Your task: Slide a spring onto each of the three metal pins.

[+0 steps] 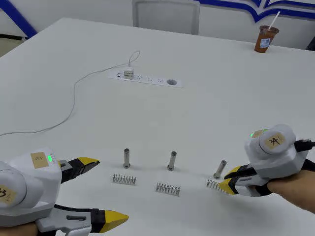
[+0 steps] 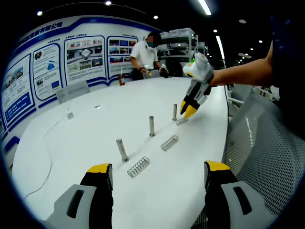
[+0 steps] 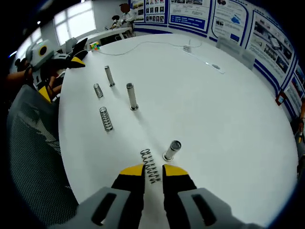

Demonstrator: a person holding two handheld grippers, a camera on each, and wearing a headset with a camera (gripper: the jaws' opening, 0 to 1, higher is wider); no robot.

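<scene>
Nearest, the left gripper [image 1: 110, 189] hangs empty, jaws spread wide. Past it the left spring [image 1: 124, 179] and middle spring [image 1: 168, 189] lie flat on the table [image 1: 197, 113], just before the upright left pin [image 1: 126, 158] and middle pin [image 1: 172, 161]. The right gripper [image 3: 152, 171] has its jaws nearly together, straddling the right spring [image 3: 148, 162] beside the right pin [image 3: 172, 150]; whether they grip it, I cannot tell. The springs look light, squashy and apt to roll, so pinch gently across the end coils.

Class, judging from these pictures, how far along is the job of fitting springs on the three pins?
Done: nothing; all three pins stand bare. In hand: the right claw straddles the right spring, lying by its pin; grip uncertain. To do: the middle spring and left spring lie on the table; the left claw hangs open.
</scene>
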